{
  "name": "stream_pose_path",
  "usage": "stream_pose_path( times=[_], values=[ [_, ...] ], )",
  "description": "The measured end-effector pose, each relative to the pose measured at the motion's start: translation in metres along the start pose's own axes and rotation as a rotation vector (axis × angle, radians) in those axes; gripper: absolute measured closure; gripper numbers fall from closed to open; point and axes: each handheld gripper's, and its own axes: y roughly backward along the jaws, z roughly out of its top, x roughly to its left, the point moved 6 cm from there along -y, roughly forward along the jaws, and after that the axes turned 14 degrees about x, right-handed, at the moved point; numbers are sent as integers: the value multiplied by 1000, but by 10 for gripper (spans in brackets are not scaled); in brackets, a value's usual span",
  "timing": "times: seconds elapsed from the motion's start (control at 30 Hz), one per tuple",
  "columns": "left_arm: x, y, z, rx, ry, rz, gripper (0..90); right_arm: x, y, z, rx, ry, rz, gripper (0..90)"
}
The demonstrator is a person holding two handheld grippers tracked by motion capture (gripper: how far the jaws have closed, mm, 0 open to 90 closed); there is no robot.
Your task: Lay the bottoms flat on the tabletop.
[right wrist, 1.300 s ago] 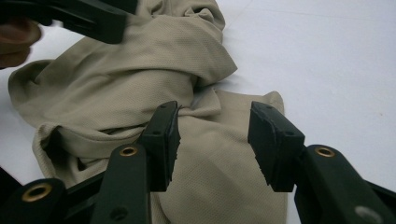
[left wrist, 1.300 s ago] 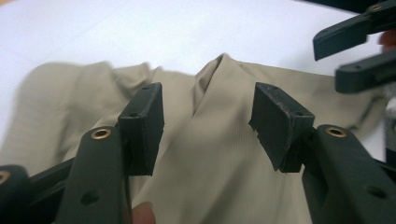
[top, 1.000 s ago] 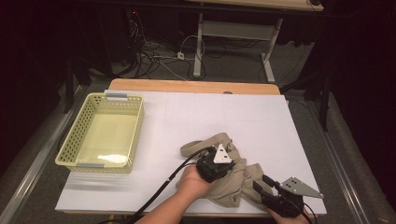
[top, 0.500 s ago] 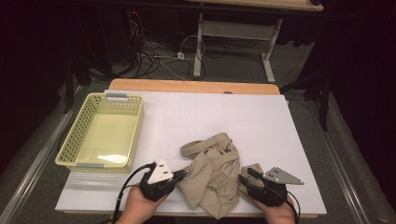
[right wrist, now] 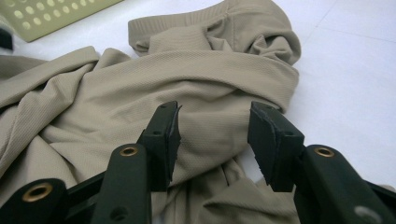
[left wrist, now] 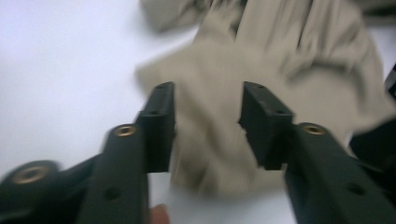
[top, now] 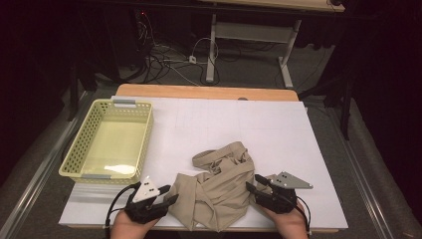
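The left tool, whose jaws have just been opening with nothing pinched, and the right tool, also spread, flank the crumpled beige garment on the bench's near edge, both equally close.

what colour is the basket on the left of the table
Pale yellow-green, with a grid of holes in its walls. The basket shows best in the high view.
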Motion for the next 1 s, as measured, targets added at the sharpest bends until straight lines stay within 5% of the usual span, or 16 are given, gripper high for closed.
stream_pose_path(
  times=[0.23,0.4,0.47,0.6,0.83,1.0],
  values=[
    [-32,-47,75,25,-105,-48,438,-9,17,-14,-15,-33,-33,544],
    [-45,-86,102,99,-149,-15,459,-15,29,-24,-24,-62,-53,544],
    [-46,-93,105,129,-167,20,596,-17,32,-28,-23,-72,-59,545],
    [-47,-93,102,145,-170,-1,831,-20,36,-32,-21,-79,-69,546],
    [-42,-62,85,79,-194,0,842,-18,38,-34,-20,-79,-76,547],
    [-29,-38,57,40,-150,11,842,-15,30,-29,-9,-59,-68,548]
  ],
)
